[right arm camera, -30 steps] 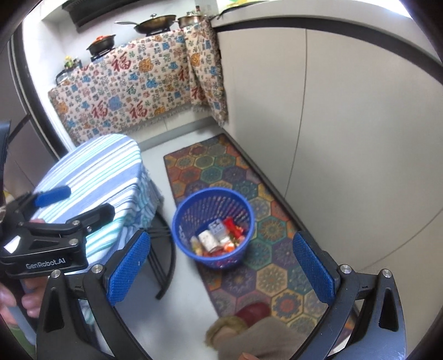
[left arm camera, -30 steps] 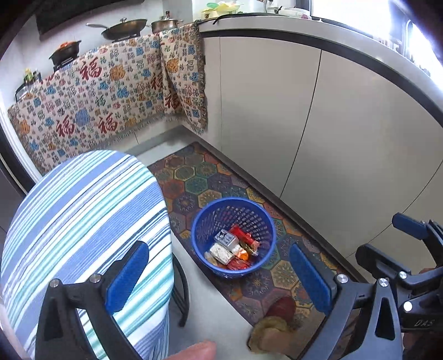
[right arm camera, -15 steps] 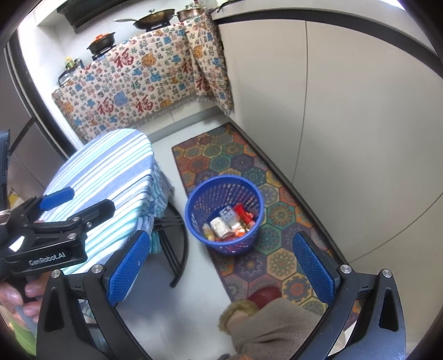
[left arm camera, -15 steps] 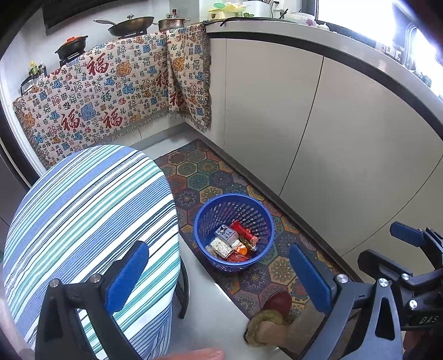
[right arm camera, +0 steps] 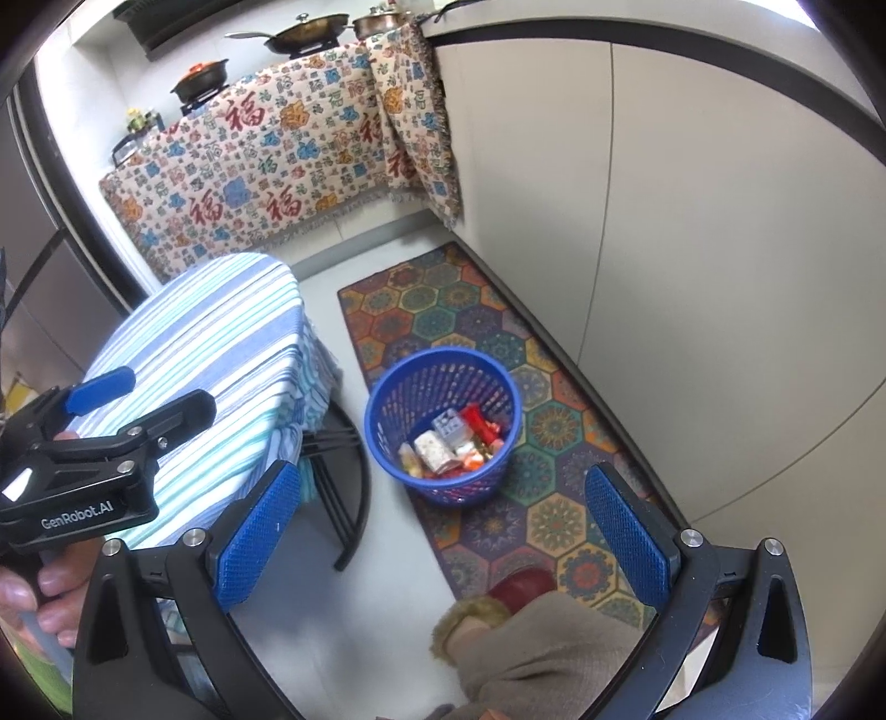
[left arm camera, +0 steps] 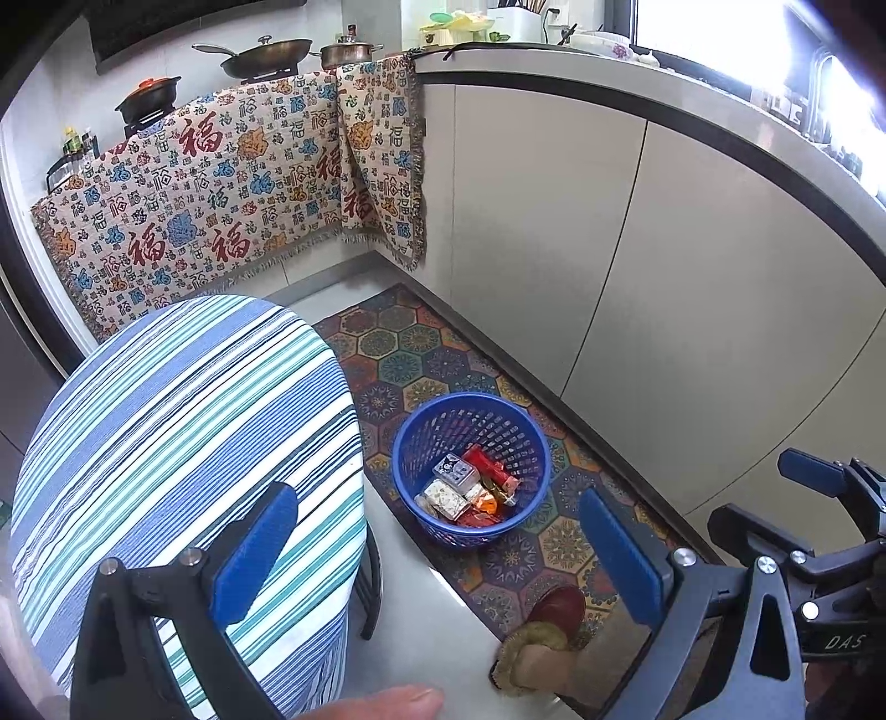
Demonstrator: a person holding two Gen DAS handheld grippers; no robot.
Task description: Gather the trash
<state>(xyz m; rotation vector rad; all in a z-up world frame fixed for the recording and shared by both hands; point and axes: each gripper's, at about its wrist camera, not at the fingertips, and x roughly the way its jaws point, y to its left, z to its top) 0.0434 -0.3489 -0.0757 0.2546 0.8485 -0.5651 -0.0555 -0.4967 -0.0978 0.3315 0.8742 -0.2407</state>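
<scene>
On the patterned mat: the blue basket (left arm camera: 472, 471) is standing upright, near the cabinet fronts (left arm camera: 637, 266).
Trash: wrappers and small cartons (left arm camera: 468, 490) are lying in a heap at the basket's bottom; a white box and a red packet are showing on top.
Mat: the hexagon-patterned mat (left arm camera: 398, 354) is running along the foot of the cabinets, with the basket sitting on it.
Left gripper: the left gripper (left arm camera: 437, 545) is hanging above the floor with its blue pads spread wide apart, gripping nothing.
Right gripper: the right gripper (right arm camera: 443, 534) is hovering well above the basket, pads likewise wide apart and bare.
Table: the round table under a striped cloth (left arm camera: 183, 432) is standing just beside the basket.
Foot: a slippered foot (right arm camera: 498, 603) is resting at the mat's near end.
Behind: a printed cloth (left arm camera: 221, 194) is draping the stove counter, where pans (left arm camera: 260, 52) are sitting.
</scene>
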